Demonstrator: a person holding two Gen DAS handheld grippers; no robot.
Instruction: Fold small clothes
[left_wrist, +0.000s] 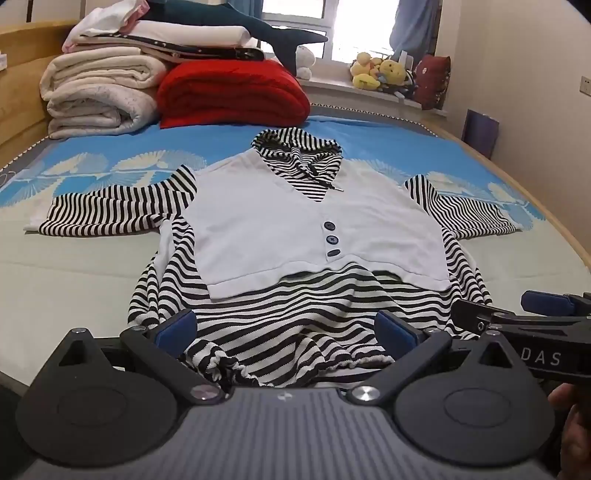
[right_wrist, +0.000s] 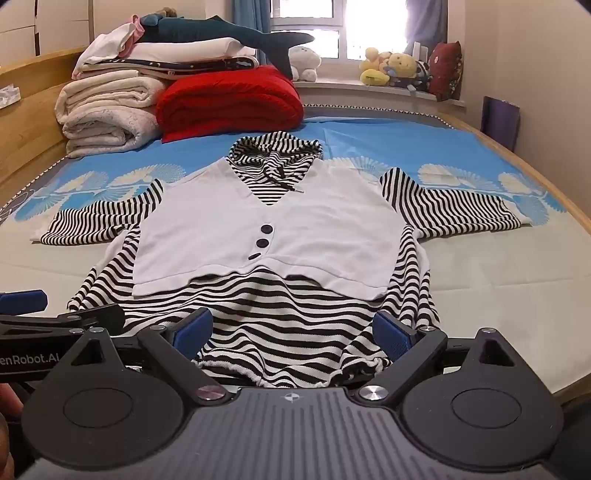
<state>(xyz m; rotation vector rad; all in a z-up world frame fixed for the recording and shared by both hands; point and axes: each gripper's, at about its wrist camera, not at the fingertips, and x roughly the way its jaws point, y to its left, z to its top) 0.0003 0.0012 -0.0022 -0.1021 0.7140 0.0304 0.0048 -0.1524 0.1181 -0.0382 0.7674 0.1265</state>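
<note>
A small black-and-white striped hooded top with a white vest front (left_wrist: 295, 225) (right_wrist: 258, 236) lies flat on the bed, hood far, sleeves spread left and right, rumpled hem nearest me. My left gripper (left_wrist: 288, 328) is open, its blue pads on either side of the left part of the hem (left_wrist: 236, 362). My right gripper (right_wrist: 295, 332) is open, straddling the right part of the hem (right_wrist: 295, 369). The right gripper shows at the right edge of the left wrist view (left_wrist: 517, 314); the left gripper shows at the left edge of the right wrist view (right_wrist: 55, 314).
Folded white blankets (left_wrist: 99, 96) and a red blanket (left_wrist: 232, 96) are stacked at the bed's far left. Plush toys (left_wrist: 380, 70) sit on the windowsill. The bed has a blue patterned sheet (left_wrist: 388, 144) and a wooden rim (left_wrist: 546, 206) at right.
</note>
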